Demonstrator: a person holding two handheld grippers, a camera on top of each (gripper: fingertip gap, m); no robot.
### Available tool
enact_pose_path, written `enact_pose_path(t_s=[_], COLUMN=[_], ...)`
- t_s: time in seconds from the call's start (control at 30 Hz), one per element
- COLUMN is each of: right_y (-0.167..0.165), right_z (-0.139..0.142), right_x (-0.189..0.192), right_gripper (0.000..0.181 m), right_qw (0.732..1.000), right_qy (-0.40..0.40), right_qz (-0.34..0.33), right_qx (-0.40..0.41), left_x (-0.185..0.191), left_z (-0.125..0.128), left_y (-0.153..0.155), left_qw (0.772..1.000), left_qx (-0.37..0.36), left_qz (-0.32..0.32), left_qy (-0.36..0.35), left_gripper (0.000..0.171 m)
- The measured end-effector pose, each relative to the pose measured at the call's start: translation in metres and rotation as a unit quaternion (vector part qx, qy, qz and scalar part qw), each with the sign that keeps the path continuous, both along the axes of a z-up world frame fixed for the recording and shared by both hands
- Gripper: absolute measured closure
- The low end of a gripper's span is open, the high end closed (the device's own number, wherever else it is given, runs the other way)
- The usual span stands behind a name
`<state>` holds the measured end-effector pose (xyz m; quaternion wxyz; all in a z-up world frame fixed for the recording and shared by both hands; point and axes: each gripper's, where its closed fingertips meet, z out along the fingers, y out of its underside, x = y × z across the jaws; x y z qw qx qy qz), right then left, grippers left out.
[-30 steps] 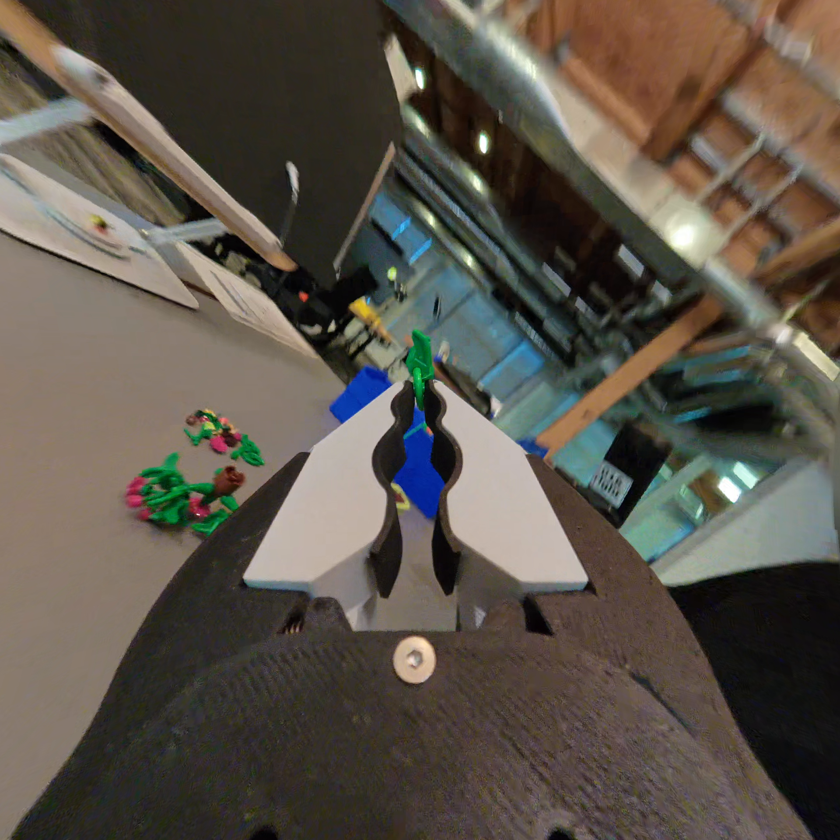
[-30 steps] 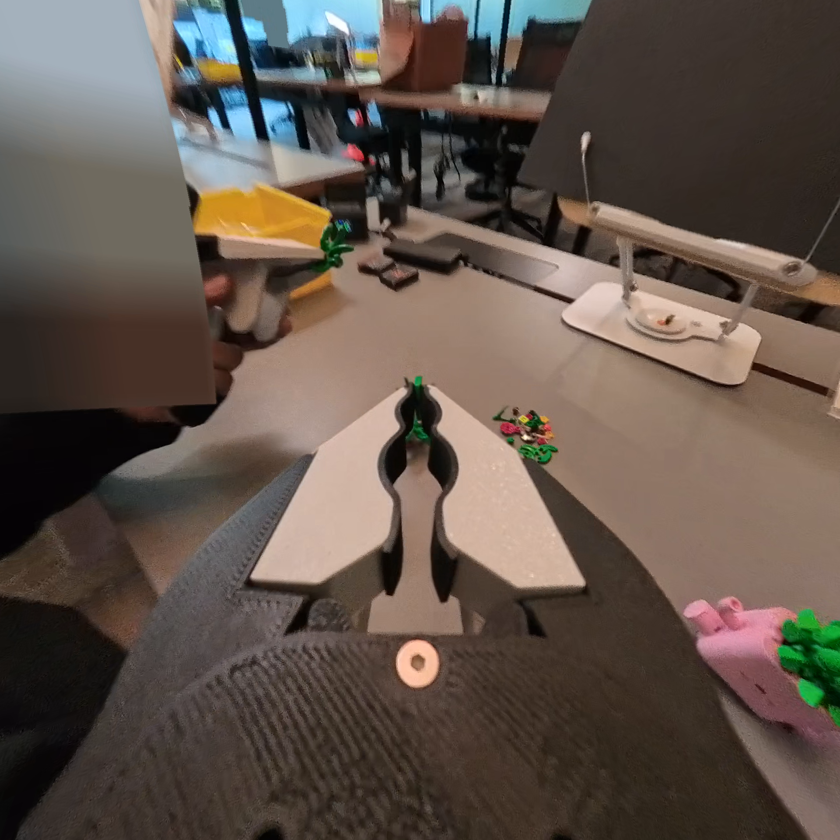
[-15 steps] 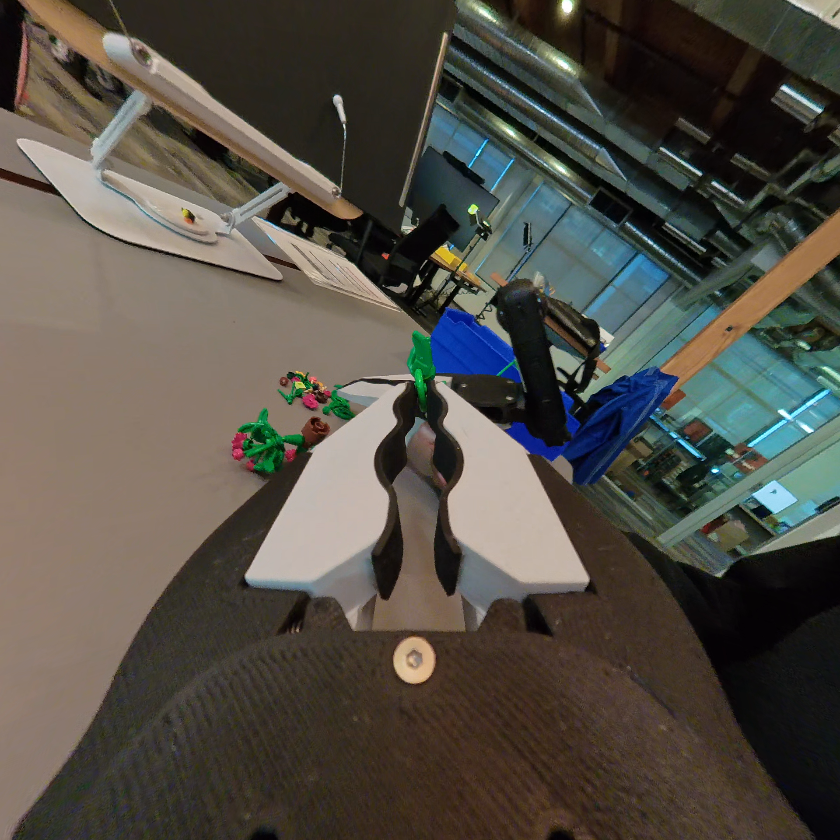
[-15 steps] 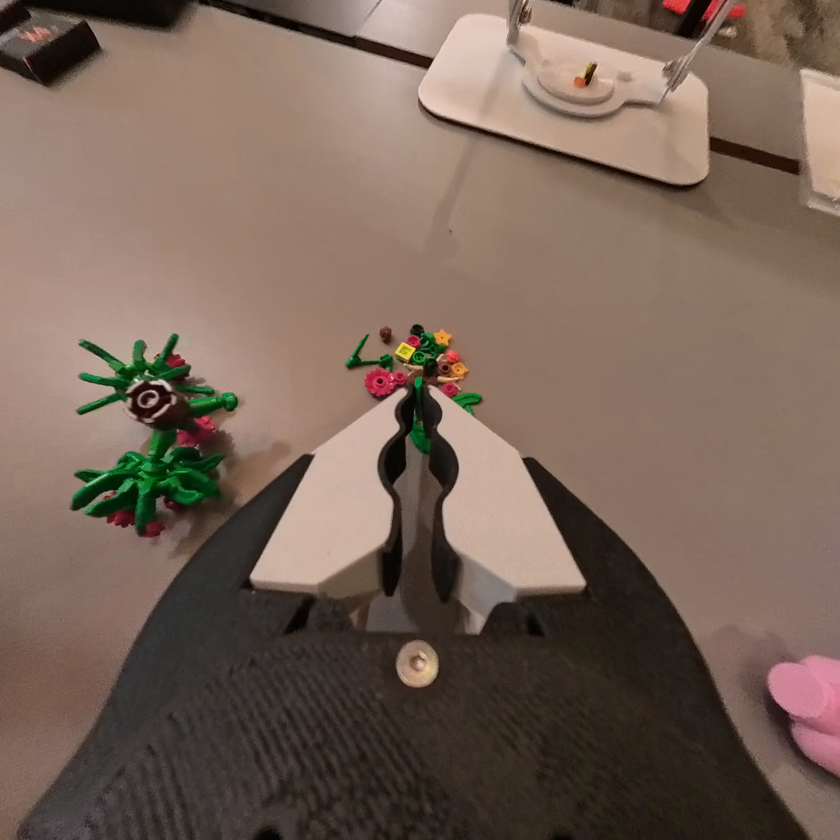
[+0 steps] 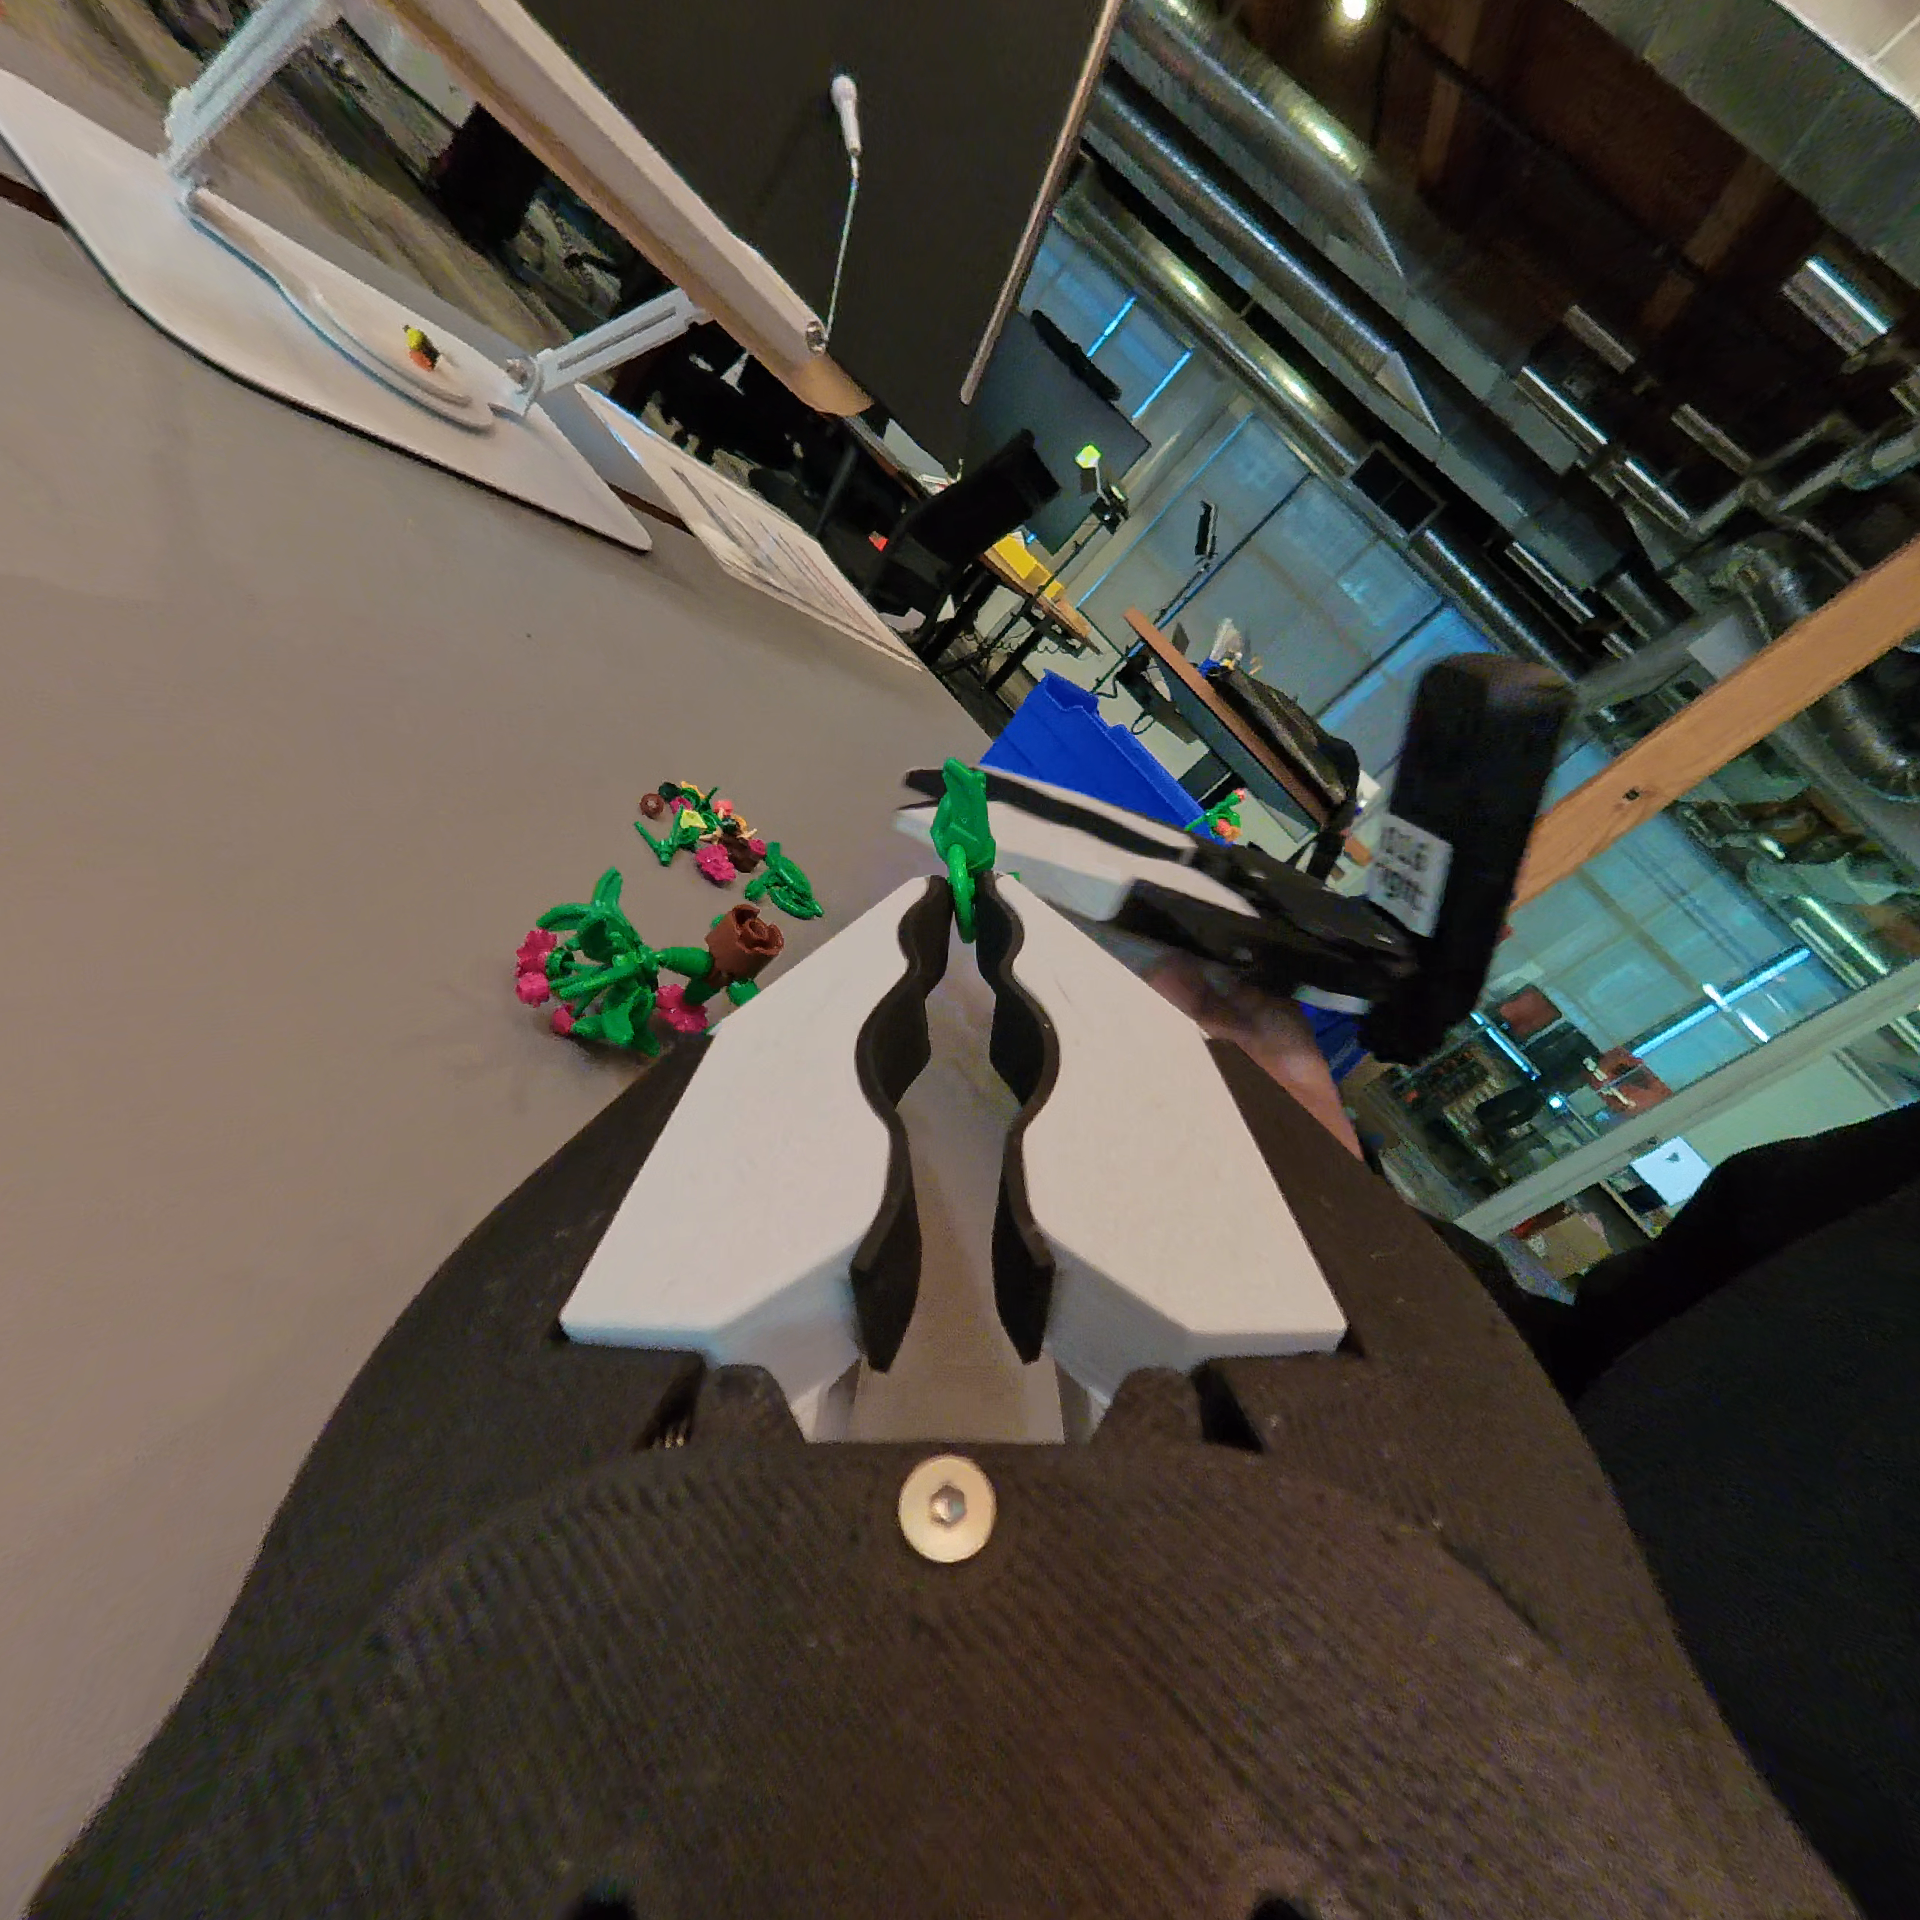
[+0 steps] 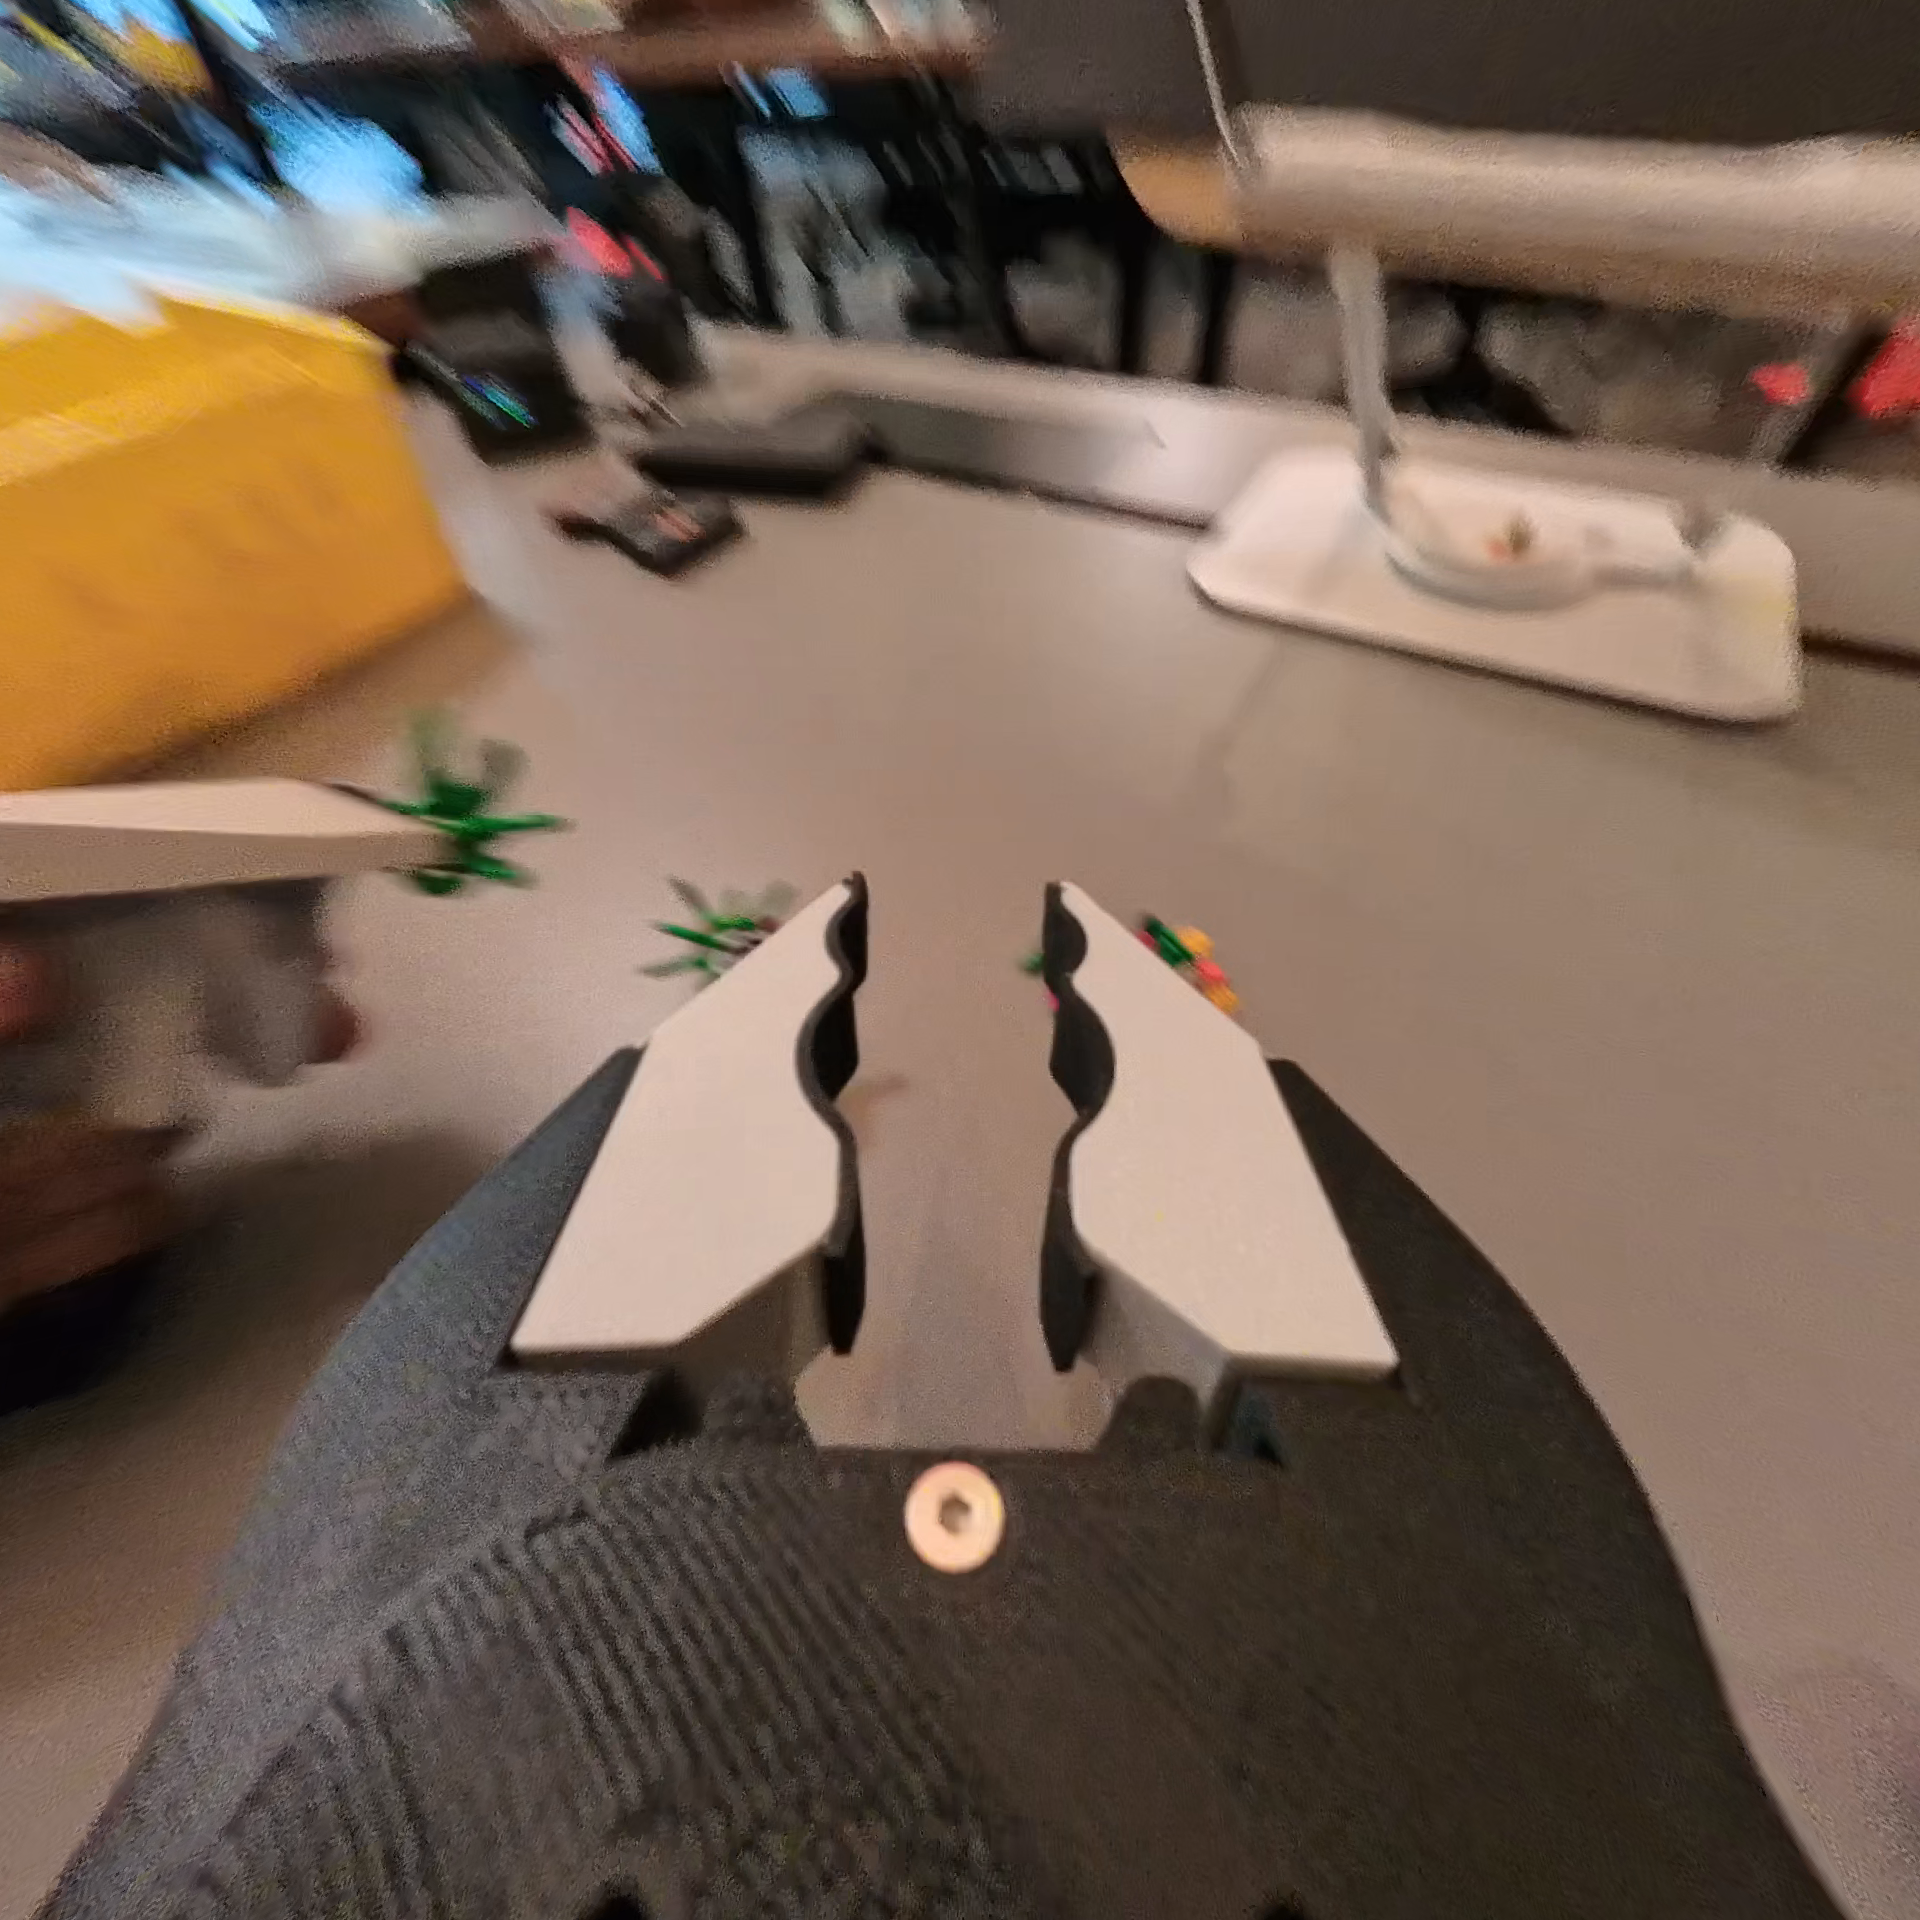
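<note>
Left hand-held gripper (image 5: 961, 899) is closed, pinching a small green toy plant stem (image 5: 962, 847) at its very tips; the stem stands roughly upright, long axis running up out of the jaws, leafy end on top. Right hand-held gripper (image 6: 954, 902) has its jaws apart with nothing between them, hovering above the grey bench (image 6: 1039, 727); that view is motion-blurred. In the left wrist view the right hand-held gripper's fingers (image 5: 1049, 847) come in from the right, almost level, tips just beside or touching the stem's upper part, cannot tell which. In the right wrist view the left hand-held gripper's finger and its green piece sit off to the left, so the stem lies left of and ahead of the open jaws, not between them. Further out on the bench: a built plant cluster with pink blooms and a brown bud (image 5: 634, 966), then a loose pile of small coloured flower parts (image 5: 717, 831). Far: white stand base (image 6: 1507, 592), yellow bin (image 6: 187, 540), blue bin (image 5: 1081, 748).
</note>
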<state>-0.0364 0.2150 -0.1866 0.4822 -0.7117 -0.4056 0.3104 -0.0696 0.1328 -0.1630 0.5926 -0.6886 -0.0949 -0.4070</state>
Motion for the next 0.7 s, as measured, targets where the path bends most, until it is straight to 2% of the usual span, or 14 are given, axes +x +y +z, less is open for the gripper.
enact_pose_path(t_s=[0.07, 0.13, 0.2, 0.3, 0.37, 0.47, 0.6, 0.7], right_y=[-0.034, -0.063, -0.073, -0.087, -0.096, -0.111, -0.124, -0.123], right_z=[0.030, 0.051, 0.059, 0.058, 0.059, 0.071, 0.093, 0.096], right_x=[-0.005, -0.002, 0.006, 0.017, 0.021, 0.027, 0.035, 0.038], right_gripper=[0.159, 0.155, 0.151, 0.154, 0.161, 0.166, 0.168, 0.179], right_qw=[0.992, 0.972, 0.957, 0.946, 0.937, 0.909, 0.870, 0.852], right_qy=[0.092, 0.169, 0.208, 0.220, 0.231, 0.273, 0.327, 0.334], right_qz=[0.085, 0.161, 0.185, 0.200, 0.196, 0.213, 0.247, 0.253], right_qx=[0.005, -0.032, -0.082, -0.132, -0.171, -0.233, -0.275, -0.314], left_x=[0.004, 0.010, 0.011, 0.021, 0.034, 0.046, 0.061, 0.065], left_z=[0.005, 0.008, 0.008, 0.019, 0.033, 0.058, 0.066, 0.071], left_y=[-0.001, -0.004, -0.007, -0.017, -0.027, -0.039, -0.044, -0.048], left_qw=[1.000, 0.997, 0.989, 0.967, 0.964, 0.972, 0.969, 0.960], left_qx=[0.019, 0.045, 0.060, 0.103, 0.129, 0.161, 0.175, 0.192], left_qz=[-0.001, 0.003, 0.035, 0.065, 0.063, 0.061, 0.048, 0.053], left_qy=[0.020, 0.064, 0.134, 0.225, 0.223, 0.162, 0.171, 0.195], left_gripper=[0.171, 0.171, 0.171, 0.171, 0.171, 0.171, 0.171, 0.171])
